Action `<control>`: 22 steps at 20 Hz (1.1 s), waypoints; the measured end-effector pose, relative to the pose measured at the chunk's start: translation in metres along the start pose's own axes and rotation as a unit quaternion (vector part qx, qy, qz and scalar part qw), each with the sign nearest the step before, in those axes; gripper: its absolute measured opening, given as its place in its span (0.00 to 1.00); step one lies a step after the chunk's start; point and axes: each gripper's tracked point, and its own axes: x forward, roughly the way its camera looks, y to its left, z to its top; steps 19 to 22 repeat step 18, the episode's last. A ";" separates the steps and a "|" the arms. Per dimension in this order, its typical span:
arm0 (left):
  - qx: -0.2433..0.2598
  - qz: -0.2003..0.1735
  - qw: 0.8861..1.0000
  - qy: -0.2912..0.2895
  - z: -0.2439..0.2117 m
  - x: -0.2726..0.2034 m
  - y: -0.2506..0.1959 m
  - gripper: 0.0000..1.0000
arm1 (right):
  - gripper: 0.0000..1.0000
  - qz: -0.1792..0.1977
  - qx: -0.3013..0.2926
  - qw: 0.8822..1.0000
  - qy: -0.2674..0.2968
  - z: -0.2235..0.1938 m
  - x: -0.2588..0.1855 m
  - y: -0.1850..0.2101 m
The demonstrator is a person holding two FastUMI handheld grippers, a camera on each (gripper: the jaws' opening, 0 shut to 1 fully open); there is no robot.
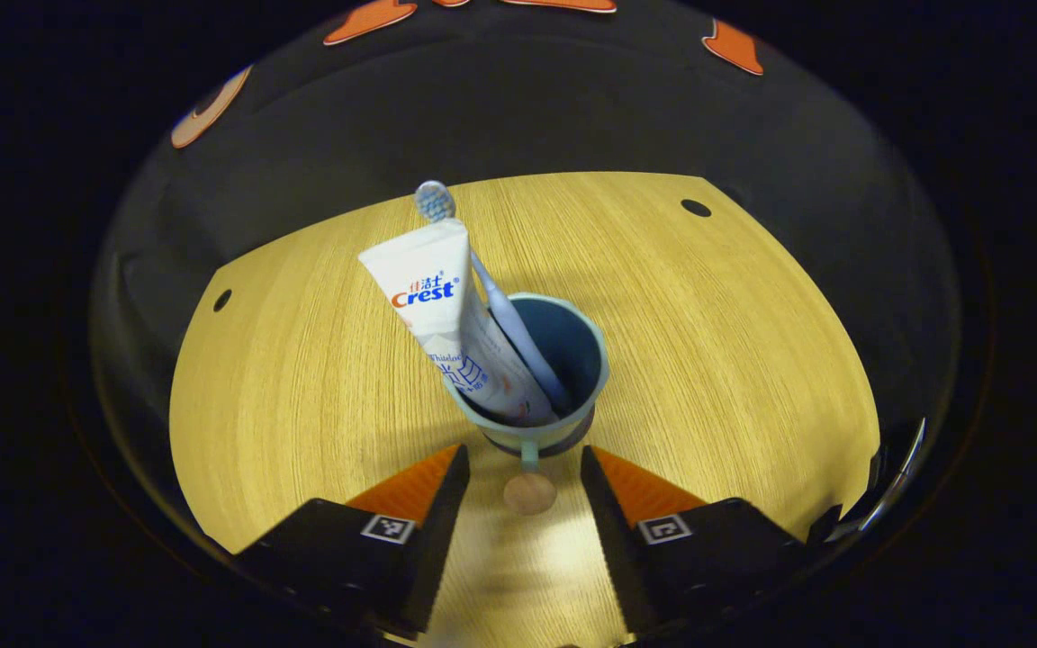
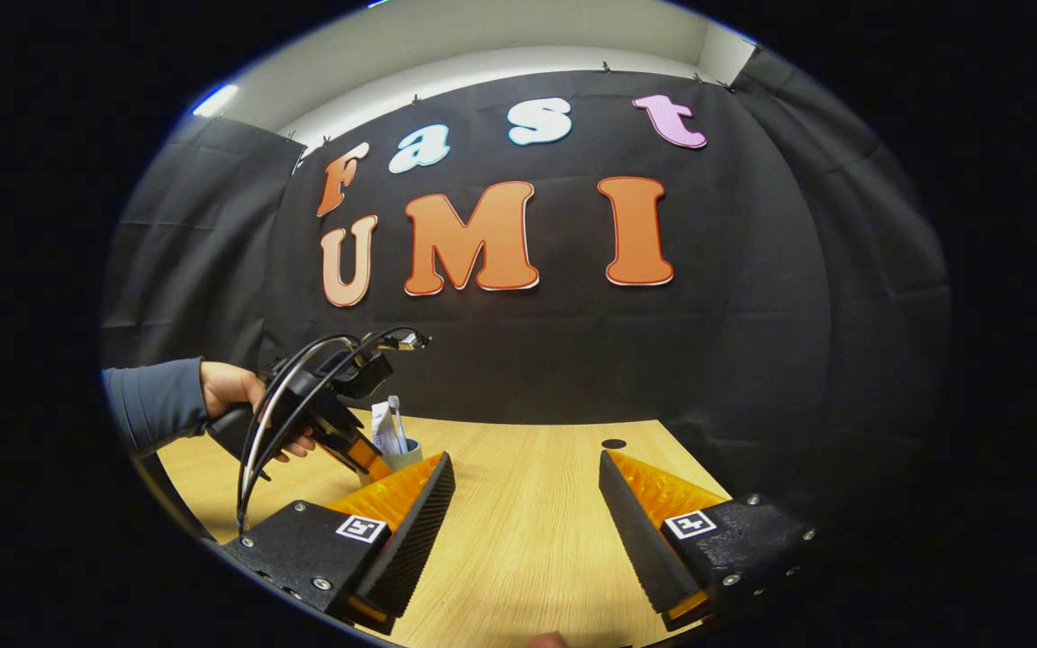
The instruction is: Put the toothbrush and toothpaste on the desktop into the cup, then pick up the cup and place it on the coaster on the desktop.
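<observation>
In the left gripper view, the left tongs (image 1: 525, 463) stand wide open low over the wooden surface (image 1: 302, 378), with nothing between their fingers (image 1: 433, 486). Just ahead of the tips stands the blue cup (image 1: 586, 360), upright, with a dark ring round its foot that may be the coaster, though the angle makes that hard to judge. The cup's small handle (image 1: 529, 454) points back into the gap between the fingers, and a small round tan knob (image 1: 529, 493) lies on the wood just behind it; neither finger touches cup or handle. The toothpaste (image 1: 433, 297) stands in the cup, its flat white end leaning up and to the left past the rim. The toothbrush (image 1: 500, 306) rests beside it, handle down in the cup, bristle head at the top behind the tube's upper edge. Two dark round holes mark the surface, one at the far left (image 1: 222, 300) and one at the far right (image 1: 696, 208).

In the right gripper view, a hand (image 2: 239, 396) in a dark sleeve (image 2: 154, 400) holds the left tongs (image 2: 370, 463) at the left, angled down at the cup (image 2: 406, 450), from which the toothpaste (image 2: 383, 425) rises. The right tongs (image 2: 527, 490) hover open and empty over bare wood (image 2: 527, 540), well apart from the cup.
</observation>
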 end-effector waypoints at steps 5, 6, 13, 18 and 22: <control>0.017 0.002 0.998 -0.062 0.010 -0.027 0.008 0.95 | 0.97 0.005 -0.014 1.000 -0.007 0.012 0.006 0.027; 0.023 0.014 0.996 -0.086 0.016 -0.034 0.014 0.96 | 0.97 0.004 -0.017 1.000 -0.010 0.015 0.007 0.032; 0.032 0.069 0.967 -0.242 0.048 -0.071 0.043 1.00 | 0.97 0.004 -0.025 0.999 -0.027 0.035 0.023 0.072; 0.020 0.141 0.914 -0.379 0.069 -0.094 0.057 0.99 | 0.97 0.007 -0.023 0.999 -0.042 0.049 0.033 0.101; 0.020 0.141 0.914 -0.379 0.069 -0.094 0.057 0.99 | 0.97 0.007 -0.023 0.999 -0.042 0.049 0.033 0.101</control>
